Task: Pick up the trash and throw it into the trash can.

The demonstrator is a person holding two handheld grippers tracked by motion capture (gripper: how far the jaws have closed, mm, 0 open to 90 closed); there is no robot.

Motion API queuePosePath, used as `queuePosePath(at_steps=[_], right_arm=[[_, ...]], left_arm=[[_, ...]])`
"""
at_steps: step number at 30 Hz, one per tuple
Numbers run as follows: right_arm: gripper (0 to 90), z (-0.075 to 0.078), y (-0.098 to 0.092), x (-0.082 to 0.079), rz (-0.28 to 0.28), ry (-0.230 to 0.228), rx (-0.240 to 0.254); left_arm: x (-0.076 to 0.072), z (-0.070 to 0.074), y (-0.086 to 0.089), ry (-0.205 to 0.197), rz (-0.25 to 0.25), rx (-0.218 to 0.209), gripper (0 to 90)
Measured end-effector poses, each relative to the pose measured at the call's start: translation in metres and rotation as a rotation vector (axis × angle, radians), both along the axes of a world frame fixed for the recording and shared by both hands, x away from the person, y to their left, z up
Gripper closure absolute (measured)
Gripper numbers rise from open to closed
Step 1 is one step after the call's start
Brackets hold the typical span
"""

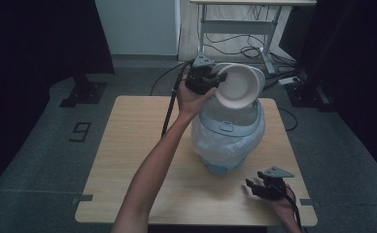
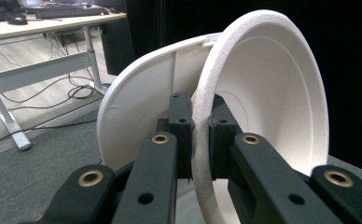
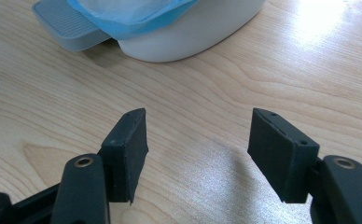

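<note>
A white foam bowl (image 1: 239,86) is held on edge above a pale blue pedal bin (image 1: 229,132) lined with a clear bag. My left gripper (image 1: 211,81) is shut on the bowl's rim. In the left gripper view the pads clamp the bowl (image 2: 268,88) at its rim, and the bin's raised white lid (image 2: 142,102) stands just behind it. My right gripper (image 1: 255,187) rests low at the table's front right, open with nothing between its fingers (image 3: 128,149). Its view shows the bin's base (image 3: 188,32) and grey foot pedal (image 3: 65,25) ahead.
The wooden table (image 1: 128,160) has bare room on its left half and in front of the bin. Behind it stand a desk frame (image 1: 235,29) and loose floor cables (image 1: 254,51). A black cable (image 1: 172,102) trails down from the left gripper.
</note>
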State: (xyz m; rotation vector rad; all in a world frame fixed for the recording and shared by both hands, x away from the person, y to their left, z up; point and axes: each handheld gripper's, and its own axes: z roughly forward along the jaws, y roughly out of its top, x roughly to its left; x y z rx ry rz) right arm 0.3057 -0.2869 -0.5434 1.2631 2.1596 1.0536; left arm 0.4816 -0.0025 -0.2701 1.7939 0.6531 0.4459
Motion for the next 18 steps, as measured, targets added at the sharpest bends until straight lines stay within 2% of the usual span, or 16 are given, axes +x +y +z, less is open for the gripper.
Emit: queuePosePath(at_steps=[10,12,13,15,18], right_arm=[[37.0,0.0,0.0,0.0,0.0,0.001,-0.001],[37.0,0.0,0.0,0.0,0.001,0.002,0.001],[37.1,0.0,0.0,0.0,0.002,0.002,0.001],[37.1,0.0,0.0,0.0,0.003,0.002,0.001],[37.1,0.0,0.0,0.0,0.003,0.003,0.0]], left_arm=[[0.004,-0.003,-0.004,0.002,0.001,0.0,82.7],[0.003,-0.005,-0.005,-0.02,0.007,0.005,82.1],[0.003,-0.006,-0.005,-0.025,0.009,0.004,76.5],[0.007,-0.007,-0.006,0.037,0.0,-0.011,53.1],[0.009,-0.011,0.001,0.071,-0.037,-0.045,43.3]])
